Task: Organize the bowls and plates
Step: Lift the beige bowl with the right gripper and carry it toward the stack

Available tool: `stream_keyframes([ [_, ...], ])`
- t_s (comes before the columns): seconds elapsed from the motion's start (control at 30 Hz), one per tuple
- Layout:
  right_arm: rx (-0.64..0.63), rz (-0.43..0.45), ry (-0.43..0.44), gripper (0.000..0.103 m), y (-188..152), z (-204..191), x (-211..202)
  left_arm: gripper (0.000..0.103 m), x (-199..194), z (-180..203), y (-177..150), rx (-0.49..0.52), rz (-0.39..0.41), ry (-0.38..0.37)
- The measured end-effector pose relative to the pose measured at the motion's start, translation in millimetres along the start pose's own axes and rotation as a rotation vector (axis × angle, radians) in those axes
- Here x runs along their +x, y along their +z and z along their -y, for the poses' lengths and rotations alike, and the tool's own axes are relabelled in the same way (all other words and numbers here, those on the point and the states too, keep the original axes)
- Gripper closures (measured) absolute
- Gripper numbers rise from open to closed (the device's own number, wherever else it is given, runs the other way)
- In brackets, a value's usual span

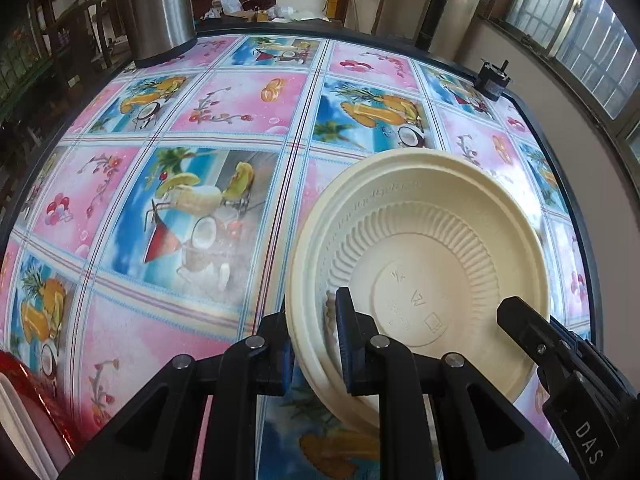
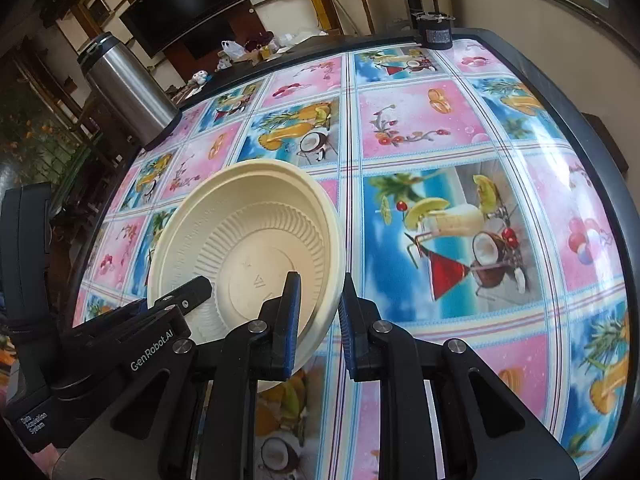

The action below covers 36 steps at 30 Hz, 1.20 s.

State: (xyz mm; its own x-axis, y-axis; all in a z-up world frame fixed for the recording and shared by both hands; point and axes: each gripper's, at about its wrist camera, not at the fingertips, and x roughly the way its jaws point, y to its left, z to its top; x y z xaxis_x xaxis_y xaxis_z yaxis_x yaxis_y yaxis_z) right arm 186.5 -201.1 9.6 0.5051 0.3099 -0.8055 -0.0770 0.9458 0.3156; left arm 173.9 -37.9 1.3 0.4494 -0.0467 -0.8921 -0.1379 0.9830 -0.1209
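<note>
A cream ribbed plastic bowl (image 1: 420, 240) hangs tilted above the fruit-print tablecloth (image 1: 192, 208), held from both sides. More than one rim edge shows at its left side, so it may be nested bowls. My left gripper (image 1: 316, 320) is shut on the bowl's left rim, one blue pad inside and one outside. A finger of my right gripper (image 1: 520, 320) reaches into the bowl from the right. In the right wrist view, my right gripper (image 2: 320, 292) is shut on the right rim of the bowl (image 2: 248, 232), and a finger of the left gripper (image 2: 196, 292) lies inside it.
A tall steel canister (image 1: 160, 8) (image 2: 128, 92) stands at the table's far left corner. A small black cylindrical device (image 1: 490, 80) (image 2: 434, 32) sits at the far right edge. A red and white object (image 1: 24, 400) lies at the near left. A wall runs along the right.
</note>
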Motion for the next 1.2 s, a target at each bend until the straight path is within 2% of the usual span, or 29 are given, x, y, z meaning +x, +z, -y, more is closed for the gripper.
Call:
stream_keyframes([
  [0.23, -0.015, 0.027, 0.019, 0.085, -34.2, -13.6, -32.3, 0.086, -36.0, -7.5, -29.4, 0.022, 0.046, 0.028],
  [0.67, -0.055, 0.056, 0.072, 0.085, -83.7, -59.0, -68.6, 0.086, -77.2, -54.8, -69.2, -0.039, 0.069, 0.015],
  [1.2, -0.185, 0.064, 0.16, 0.085, -108.1, -147.9, -92.3, 0.086, -143.8, -133.3, -89.0, -0.128, 0.147, 0.062],
])
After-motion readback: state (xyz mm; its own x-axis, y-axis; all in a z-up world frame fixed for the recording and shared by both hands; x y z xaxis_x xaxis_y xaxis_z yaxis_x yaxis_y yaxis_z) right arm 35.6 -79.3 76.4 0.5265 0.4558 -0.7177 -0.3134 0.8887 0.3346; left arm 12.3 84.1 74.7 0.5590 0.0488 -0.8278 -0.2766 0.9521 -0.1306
